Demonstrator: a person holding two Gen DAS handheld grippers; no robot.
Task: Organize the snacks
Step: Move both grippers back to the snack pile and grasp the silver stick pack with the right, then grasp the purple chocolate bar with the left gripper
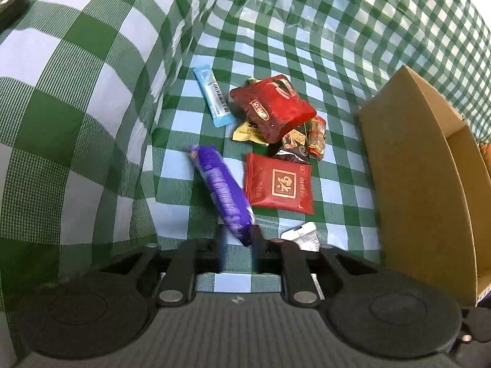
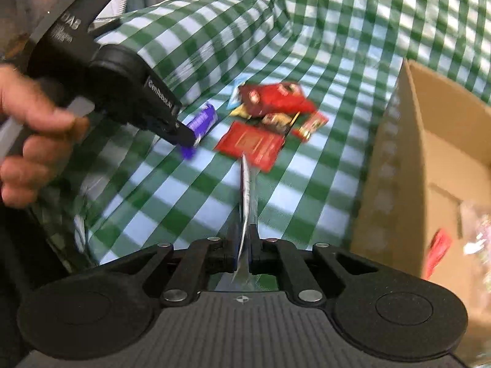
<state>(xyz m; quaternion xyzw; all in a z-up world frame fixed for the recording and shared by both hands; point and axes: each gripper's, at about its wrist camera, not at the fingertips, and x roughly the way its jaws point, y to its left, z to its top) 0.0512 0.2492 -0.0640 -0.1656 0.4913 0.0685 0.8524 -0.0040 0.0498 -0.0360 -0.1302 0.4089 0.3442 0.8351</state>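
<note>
My left gripper (image 1: 237, 239) is shut on the near end of a purple snack pack (image 1: 221, 190), which sticks out forward over the checked cloth. It also shows in the right wrist view (image 2: 201, 122), held by the left gripper (image 2: 188, 141). My right gripper (image 2: 244, 245) is shut on a thin white and silver packet (image 2: 245, 190), seen edge on. A pile of snacks lies ahead: a flat red packet (image 1: 279, 182), a puffy red bag (image 1: 273, 105), a light blue stick (image 1: 211, 96), and yellow and dark packets beneath.
A brown cardboard box (image 1: 423, 178) stands open at the right; in the right wrist view its inside (image 2: 442, 184) holds a red packet and clear wrappers. A white packet (image 1: 302, 234) lies by the left fingers. Green checked cloth (image 1: 92, 92) bulges up at left.
</note>
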